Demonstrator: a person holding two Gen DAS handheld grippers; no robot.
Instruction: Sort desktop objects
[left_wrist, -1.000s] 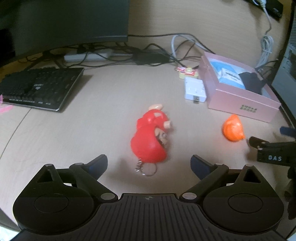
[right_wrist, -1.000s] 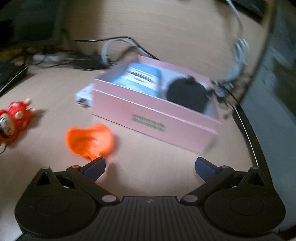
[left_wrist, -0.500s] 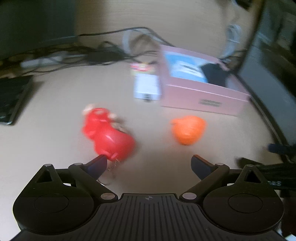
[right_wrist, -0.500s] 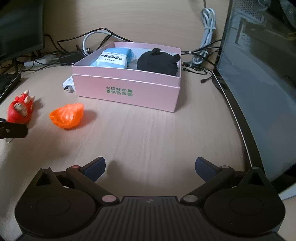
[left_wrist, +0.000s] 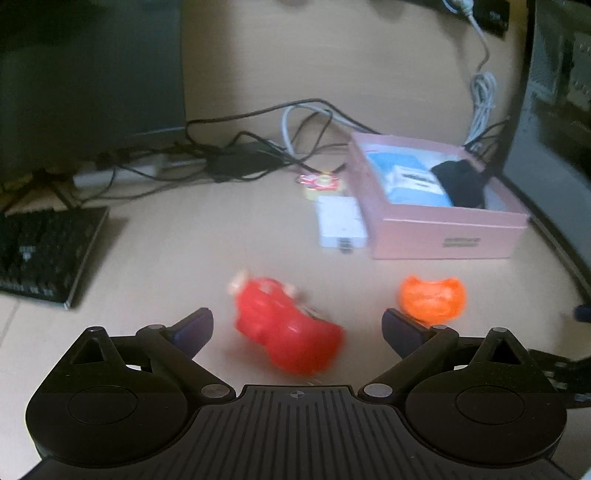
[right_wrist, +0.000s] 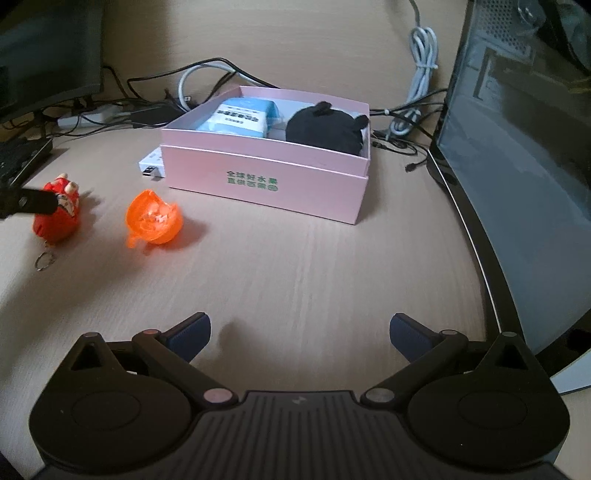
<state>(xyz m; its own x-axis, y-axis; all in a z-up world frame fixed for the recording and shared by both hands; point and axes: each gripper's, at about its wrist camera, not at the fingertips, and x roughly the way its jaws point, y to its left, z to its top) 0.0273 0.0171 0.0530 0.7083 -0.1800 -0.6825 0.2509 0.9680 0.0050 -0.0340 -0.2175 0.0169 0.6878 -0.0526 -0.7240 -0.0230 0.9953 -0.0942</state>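
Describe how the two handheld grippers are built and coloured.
The left gripper and right gripper look identical: matte black ribbed body, two round black discs, silver pivot pins, angled black arms ending in dark blue pads. No cables or sleeves are visible.

Motion blur smears the red doll-shaped keychain figure (left_wrist: 286, 325) at six o'clock; the black keyboard (left_wrist: 44, 251) is cropped at nine o'clock.

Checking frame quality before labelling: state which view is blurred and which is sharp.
Left wrist view: motion-blurred, the red figurine keychain and orange toy smeared. Right wrist view: sharp, green print on the pink box readable; fisheye bends the desk edges in both.
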